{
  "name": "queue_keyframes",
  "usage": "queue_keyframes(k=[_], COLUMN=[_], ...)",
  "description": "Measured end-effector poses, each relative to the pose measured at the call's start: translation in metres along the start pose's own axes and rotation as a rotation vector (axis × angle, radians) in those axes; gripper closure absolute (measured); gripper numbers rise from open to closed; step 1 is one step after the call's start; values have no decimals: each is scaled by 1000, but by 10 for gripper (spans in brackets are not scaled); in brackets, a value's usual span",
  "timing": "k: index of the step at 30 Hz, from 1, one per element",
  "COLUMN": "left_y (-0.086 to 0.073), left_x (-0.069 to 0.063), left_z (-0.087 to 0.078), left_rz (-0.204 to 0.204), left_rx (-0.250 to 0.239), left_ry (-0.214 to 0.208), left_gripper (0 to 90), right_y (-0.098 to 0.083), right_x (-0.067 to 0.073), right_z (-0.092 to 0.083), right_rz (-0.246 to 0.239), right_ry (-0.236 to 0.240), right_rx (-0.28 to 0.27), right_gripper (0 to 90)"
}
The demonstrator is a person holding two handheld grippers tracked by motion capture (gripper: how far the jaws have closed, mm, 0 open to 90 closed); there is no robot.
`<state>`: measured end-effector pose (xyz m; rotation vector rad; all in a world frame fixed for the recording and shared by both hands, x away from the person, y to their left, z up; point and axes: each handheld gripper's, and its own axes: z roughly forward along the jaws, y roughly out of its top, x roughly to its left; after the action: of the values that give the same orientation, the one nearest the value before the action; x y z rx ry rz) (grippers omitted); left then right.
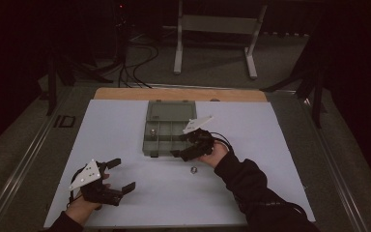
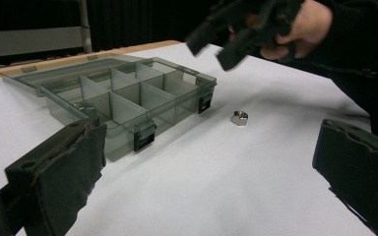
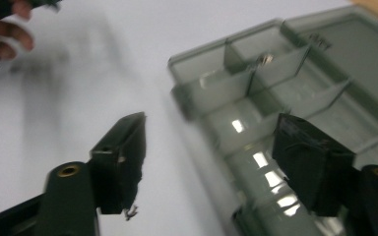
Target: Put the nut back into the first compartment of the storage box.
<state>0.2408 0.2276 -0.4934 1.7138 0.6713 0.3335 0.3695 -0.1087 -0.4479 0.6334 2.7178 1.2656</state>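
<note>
A smoky clear compartment box (image 1: pixel 166 129) lies open at the middle of the white table, its lid folded back. A small metal part (image 1: pixel 151 131) sits in one left compartment, and shows as a glint (image 3: pixel 265 59) in the right gripper view. A loose hex nut (image 1: pixel 193 169) lies on the table just in front of the box, right of centre. My right gripper (image 1: pixel 181 145) hovers over the box's front right corner, jaws apart and empty (image 3: pixel 211 152). My left gripper (image 1: pixel 123 174) rests at the front left, wide open and empty, facing the box (image 2: pixel 128 93) and the nut (image 2: pixel 239 117).
The white sheet (image 1: pixel 125 203) covers the table; a wooden strip (image 1: pixel 178 94) runs along its far edge. Beyond it stand a metal frame (image 1: pixel 212 29) and cables on the floor. The other hand's fingers (image 3: pixel 5 29) appear far off in the right gripper view.
</note>
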Motion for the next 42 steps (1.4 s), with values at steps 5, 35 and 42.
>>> queue_keyframes(k=[5, 35, 42], left_y=[0, 0, 0], left_x=[0, 0, 0], left_z=[0, 0, 1], left_rz=[-8, 2, 0], left_rx=[-4, 0, 1], left_ry=[2, -1, -1], left_gripper=[4, 4, 4], right_y=[-23, -87, -75], right_x=[5, 13, 10], right_z=[-8, 7, -4], right_rz=[5, -65, -46], right_ry=[14, -51, -48], right_rx=[3, 129, 120], right_gripper=[369, 702, 702])
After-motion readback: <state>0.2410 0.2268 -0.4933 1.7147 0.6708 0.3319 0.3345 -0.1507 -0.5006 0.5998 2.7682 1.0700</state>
